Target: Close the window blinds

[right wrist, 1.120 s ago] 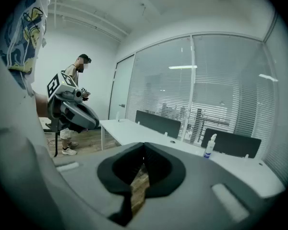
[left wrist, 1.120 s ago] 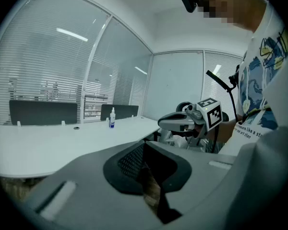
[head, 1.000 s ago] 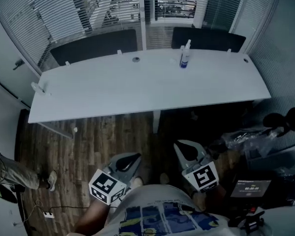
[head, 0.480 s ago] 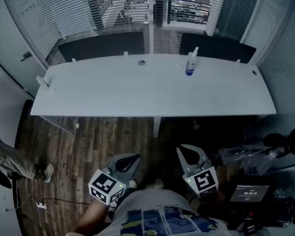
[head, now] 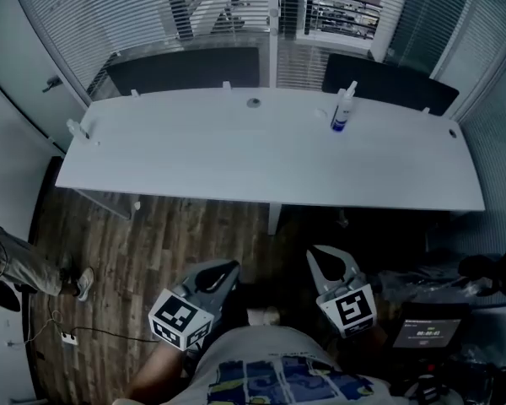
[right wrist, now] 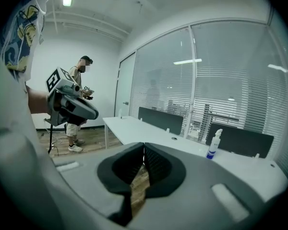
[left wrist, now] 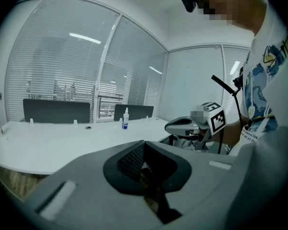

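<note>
No readable writing turns up: the spray bottle has a blue band whose print is too small to make out, the small screen on the floor at lower right shows pale digits that stay illegible, and the marker cubes carry only black-and-white square patterns.

The window blinds hang along the glass wall behind the bench's far edge, with the room beyond showing through their slats. The bottle stands upright near that far edge, right of centre.

The left gripper and right gripper sit low over the wood floor, near the person's body – each with its jaws pressed together on nothing.

Compared with a second ago, the bench and bottle sit lower and further right in the head view, and more of the blinds shows above them; the grippers hold much the same places.
</note>
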The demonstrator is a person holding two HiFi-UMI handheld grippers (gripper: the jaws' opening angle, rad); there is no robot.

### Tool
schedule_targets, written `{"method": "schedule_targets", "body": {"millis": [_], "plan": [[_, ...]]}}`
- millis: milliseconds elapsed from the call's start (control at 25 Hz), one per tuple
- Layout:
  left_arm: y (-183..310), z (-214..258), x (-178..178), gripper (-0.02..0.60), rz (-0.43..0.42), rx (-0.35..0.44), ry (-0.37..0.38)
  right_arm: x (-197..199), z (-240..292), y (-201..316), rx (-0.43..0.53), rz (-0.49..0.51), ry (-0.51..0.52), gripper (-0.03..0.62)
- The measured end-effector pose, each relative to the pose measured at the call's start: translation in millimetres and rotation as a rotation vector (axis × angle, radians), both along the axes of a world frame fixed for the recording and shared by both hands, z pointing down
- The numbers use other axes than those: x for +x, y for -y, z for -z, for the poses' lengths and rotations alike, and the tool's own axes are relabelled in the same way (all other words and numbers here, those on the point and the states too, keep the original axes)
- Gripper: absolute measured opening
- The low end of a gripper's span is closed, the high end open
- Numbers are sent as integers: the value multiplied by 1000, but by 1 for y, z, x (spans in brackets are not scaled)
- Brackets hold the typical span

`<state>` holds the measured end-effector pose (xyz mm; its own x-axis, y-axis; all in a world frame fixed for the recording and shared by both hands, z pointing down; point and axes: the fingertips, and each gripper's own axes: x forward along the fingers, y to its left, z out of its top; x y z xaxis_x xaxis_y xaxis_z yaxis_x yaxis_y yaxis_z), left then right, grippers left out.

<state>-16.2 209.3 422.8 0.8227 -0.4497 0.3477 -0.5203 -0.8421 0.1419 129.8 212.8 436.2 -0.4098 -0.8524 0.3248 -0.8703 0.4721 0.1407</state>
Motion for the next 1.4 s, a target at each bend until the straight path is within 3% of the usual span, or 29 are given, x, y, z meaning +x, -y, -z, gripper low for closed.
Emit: {"method": "schedule_targets", "body": {"millis": [480, 840, 1120, 1400], "plan": [[111, 7, -29, 8, -80, 30, -32, -30, 11, 111, 15, -76, -9, 18], [176, 9, -78, 8, -135, 39, -64, -86, 14, 189, 44, -128, 0, 18], [193, 20, -90, 8, -112, 43, -88, -98, 25, 214, 46, -113, -10, 18], [245, 20, -84, 8, -42, 21, -113, -81, 22, 297, 57, -78, -13, 18]]}}
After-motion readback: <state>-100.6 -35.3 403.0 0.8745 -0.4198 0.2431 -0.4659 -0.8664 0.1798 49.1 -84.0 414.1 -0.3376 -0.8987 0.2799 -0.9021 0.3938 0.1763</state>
